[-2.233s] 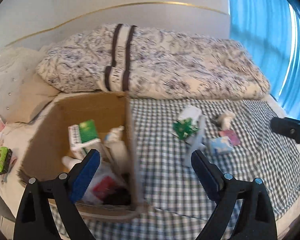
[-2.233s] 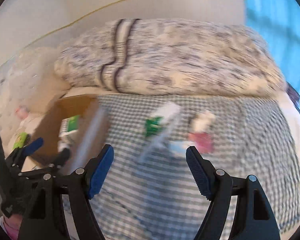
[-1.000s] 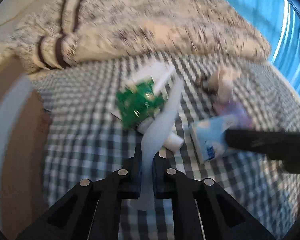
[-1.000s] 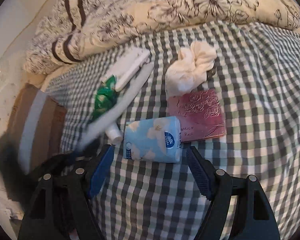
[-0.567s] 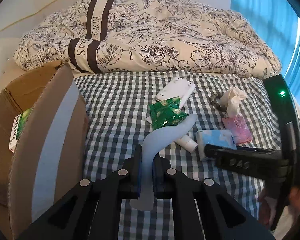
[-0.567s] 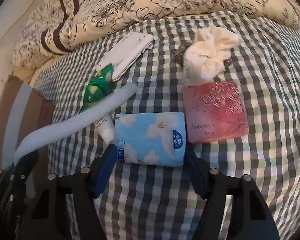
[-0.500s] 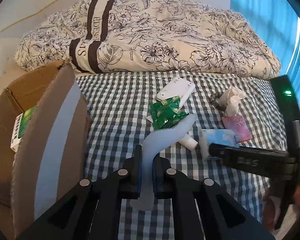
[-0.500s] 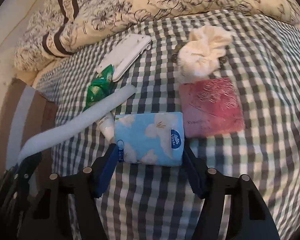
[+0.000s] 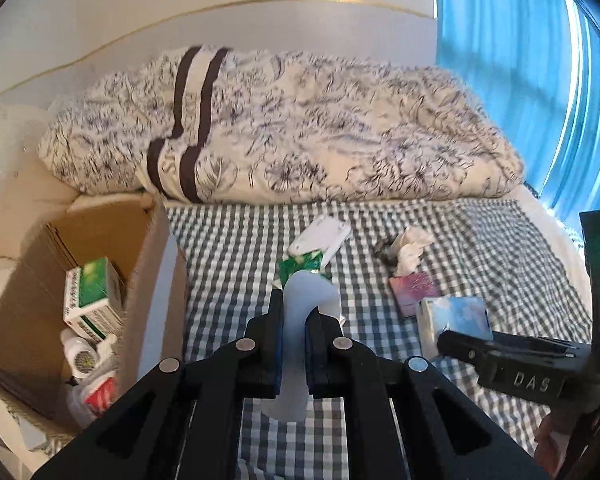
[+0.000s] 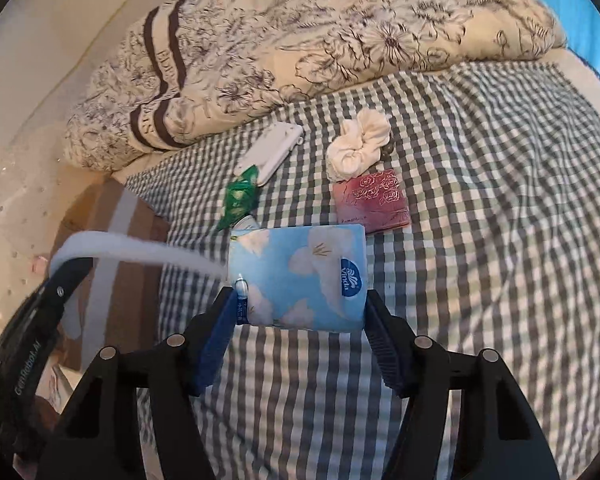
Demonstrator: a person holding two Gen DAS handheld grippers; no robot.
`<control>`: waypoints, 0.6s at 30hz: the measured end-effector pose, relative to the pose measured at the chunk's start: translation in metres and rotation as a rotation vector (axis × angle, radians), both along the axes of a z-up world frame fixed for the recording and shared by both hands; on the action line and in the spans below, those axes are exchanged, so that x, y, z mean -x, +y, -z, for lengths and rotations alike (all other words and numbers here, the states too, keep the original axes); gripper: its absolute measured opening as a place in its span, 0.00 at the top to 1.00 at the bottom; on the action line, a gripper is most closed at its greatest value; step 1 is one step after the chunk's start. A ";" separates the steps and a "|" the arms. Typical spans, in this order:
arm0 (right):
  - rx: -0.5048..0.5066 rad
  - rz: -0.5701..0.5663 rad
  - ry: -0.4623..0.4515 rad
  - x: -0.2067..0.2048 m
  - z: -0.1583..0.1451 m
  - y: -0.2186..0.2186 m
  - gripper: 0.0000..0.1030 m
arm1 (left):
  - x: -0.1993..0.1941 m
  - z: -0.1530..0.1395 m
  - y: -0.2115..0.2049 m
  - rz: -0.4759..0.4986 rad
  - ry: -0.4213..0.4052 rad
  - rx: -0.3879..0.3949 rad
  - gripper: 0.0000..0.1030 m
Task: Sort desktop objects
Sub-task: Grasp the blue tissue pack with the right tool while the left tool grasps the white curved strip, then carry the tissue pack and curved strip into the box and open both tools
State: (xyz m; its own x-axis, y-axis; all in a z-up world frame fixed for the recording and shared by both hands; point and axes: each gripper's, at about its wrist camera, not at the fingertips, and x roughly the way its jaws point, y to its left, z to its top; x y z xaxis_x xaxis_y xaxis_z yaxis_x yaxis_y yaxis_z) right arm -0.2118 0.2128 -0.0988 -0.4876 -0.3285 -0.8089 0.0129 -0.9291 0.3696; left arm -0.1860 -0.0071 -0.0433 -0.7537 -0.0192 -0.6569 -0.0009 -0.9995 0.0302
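A: What is in the cardboard box?

B: It stands open at the left edge of the bed, beside the checked sheet. Inside, a green-and-white carton leans against the near wall, a white bottle lies below it, and a packet with red print sits at the bottom. Other pale things there are too blurred to name.

A: And the left gripper?

B: Its jaws are nearly closed, clamped on a pale blue flexible strip that rises between them and bends forward. It is over the sheet, just right of the box's taped flap.

A: The right gripper?

B: Jaws fairly wide, pressed on the two ends of a blue tissue pack with white flowers on it. Whether the pack is off the sheet I cannot tell.

A: What remains on the sheet?

B: A pink packet with a rose pattern just beyond the tissue pack, with a cream scrunchie touching its far edge and dark beads beside that. To the left, a green foil sachet overlaps a flat white case, and the end of a small white tube shows between the sachet and the tissue pack. A floral duvet is heaped behind it all.
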 end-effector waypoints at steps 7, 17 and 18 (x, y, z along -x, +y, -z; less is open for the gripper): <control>-0.031 -0.035 0.058 -0.041 -0.034 -0.014 0.39 | -0.037 -0.035 0.004 0.003 0.066 0.002 0.93; -0.060 -0.116 0.153 -0.082 -0.089 -0.058 0.39 | -0.075 -0.083 -0.027 -0.009 0.128 -0.022 0.93; -0.061 -0.124 0.164 -0.084 -0.094 -0.067 0.39 | -0.076 -0.088 -0.034 -0.012 0.131 -0.028 0.93</control>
